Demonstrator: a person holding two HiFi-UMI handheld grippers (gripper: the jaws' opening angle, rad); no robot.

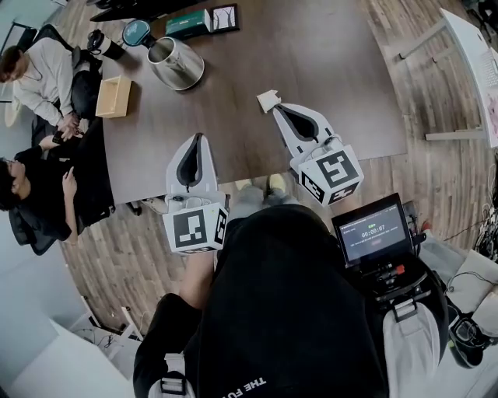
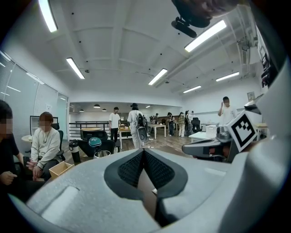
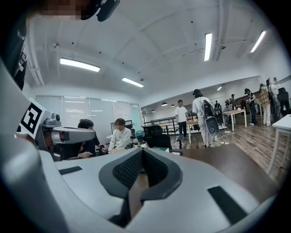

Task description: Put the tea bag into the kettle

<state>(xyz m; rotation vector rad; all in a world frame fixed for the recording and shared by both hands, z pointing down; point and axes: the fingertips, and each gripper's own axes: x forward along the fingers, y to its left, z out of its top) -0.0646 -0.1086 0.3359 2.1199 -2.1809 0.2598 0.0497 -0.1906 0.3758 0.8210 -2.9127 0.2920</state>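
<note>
The steel kettle [image 1: 176,62] stands at the table's far left with its teal lid [image 1: 138,33] swung open; it also shows small in the left gripper view [image 2: 102,154] and the right gripper view [image 3: 140,144]. A white tea bag [image 1: 268,99] lies on the brown table [image 1: 311,62], just past the tip of my right gripper [image 1: 275,109]. That gripper's jaws [image 3: 142,150] are shut, and I see nothing between them. My left gripper [image 1: 199,137] hangs over the table's near edge, shut and empty [image 2: 143,151]. Both point away from me, toward the far side of the table.
A small wooden box [image 1: 114,96] sits at the table's left edge, near the kettle. A green box [image 1: 189,23] and a white card [image 1: 224,17] lie at the far edge. Two seated people [image 1: 43,74] are close by on the left. A white table [image 1: 471,54] stands at the right.
</note>
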